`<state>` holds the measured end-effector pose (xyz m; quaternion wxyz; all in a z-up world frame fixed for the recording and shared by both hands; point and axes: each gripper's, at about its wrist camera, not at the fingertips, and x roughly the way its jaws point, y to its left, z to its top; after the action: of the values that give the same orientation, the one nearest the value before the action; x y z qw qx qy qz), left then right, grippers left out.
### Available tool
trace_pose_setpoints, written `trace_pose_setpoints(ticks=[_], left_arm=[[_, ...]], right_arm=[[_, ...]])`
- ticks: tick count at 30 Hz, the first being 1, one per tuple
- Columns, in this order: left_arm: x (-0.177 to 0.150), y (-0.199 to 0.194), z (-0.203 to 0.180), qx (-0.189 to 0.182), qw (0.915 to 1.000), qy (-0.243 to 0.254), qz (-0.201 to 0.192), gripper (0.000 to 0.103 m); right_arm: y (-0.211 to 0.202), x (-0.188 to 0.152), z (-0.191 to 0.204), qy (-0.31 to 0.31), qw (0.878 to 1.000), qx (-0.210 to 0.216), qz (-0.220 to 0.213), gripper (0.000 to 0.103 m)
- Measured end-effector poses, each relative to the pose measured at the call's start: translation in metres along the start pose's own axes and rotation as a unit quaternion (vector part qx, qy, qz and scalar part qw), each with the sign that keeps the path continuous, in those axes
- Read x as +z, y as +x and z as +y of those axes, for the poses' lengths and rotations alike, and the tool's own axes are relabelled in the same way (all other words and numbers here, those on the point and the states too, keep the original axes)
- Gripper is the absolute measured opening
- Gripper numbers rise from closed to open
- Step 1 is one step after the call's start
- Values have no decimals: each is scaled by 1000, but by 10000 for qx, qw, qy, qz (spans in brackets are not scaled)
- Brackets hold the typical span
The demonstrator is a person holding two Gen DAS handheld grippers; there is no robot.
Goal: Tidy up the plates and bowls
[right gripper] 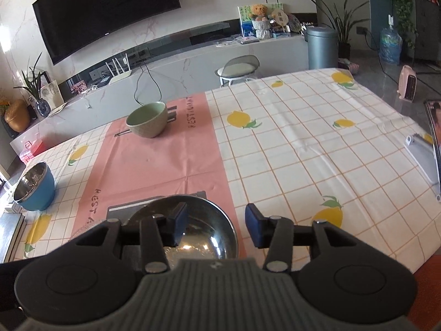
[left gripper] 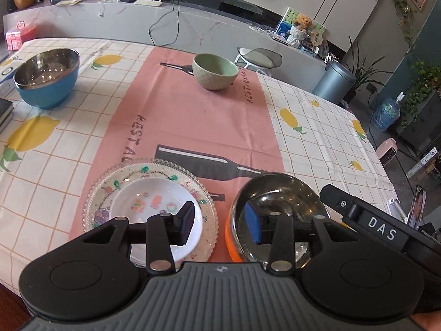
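Your left gripper (left gripper: 219,222) hangs over the near edge of the table (left gripper: 317,138), its jaws parted and empty. One pad sits above the small white dish (left gripper: 154,207), which rests inside the beaded glass plate (left gripper: 193,176) on the pink runner (left gripper: 193,115). The other pad hangs over the steel bowl with the orange outside (left gripper: 278,193), just beside the plate to its right. Neither pad seems to touch anything, though the angle makes that hard to judge.

Your right gripper (right gripper: 216,224) is also parted with nothing between its jaws. Its left pad hovers over the steel bowl's hollow, and its right pad is over the checked lemon tablecloth (right gripper: 303,143) past the bowl's rim. In the left wrist view, the black body of your right gripper crosses the lower right corner, close by the steel bowl.

Farther up the runner the green ceramic bowl (left gripper: 215,71) stands upright and alone. The blue bowl with a steel lining (left gripper: 46,78) stands well apart at the table's left side.
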<state>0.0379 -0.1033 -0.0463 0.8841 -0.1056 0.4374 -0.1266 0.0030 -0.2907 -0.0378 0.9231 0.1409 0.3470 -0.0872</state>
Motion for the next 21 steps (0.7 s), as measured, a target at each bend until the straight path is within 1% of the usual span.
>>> trace_pose_setpoints(ticks=[5,6,7,10,13,16,21], left_arm=[[11,-15,18,397,9985,46,-376,48],[13,-18,23,489,9978,40,-455,48],[15,-21,29,567,9970,28,-522,48],[22,-28,45,752,9948,-45,-684,48],[28,-37,66,847,9926,-247,-833,48],[31,-44,86,902,9901,-496,-949,51],[34,-49,125,1013,9838,-1021,-1068,52]], right_arm=[[-11,2,20,-316,9991,206,-214,50],[-11,2,24,-350,9988,259,-231,53],[-11,2,27,-372,9985,310,-236,59],[-9,1,40,-412,9978,483,-167,61],[-2,0,56,-424,9966,702,-6,63],[3,-1,73,-449,9944,949,83,67],[17,0,103,-518,9905,1239,302,67]])
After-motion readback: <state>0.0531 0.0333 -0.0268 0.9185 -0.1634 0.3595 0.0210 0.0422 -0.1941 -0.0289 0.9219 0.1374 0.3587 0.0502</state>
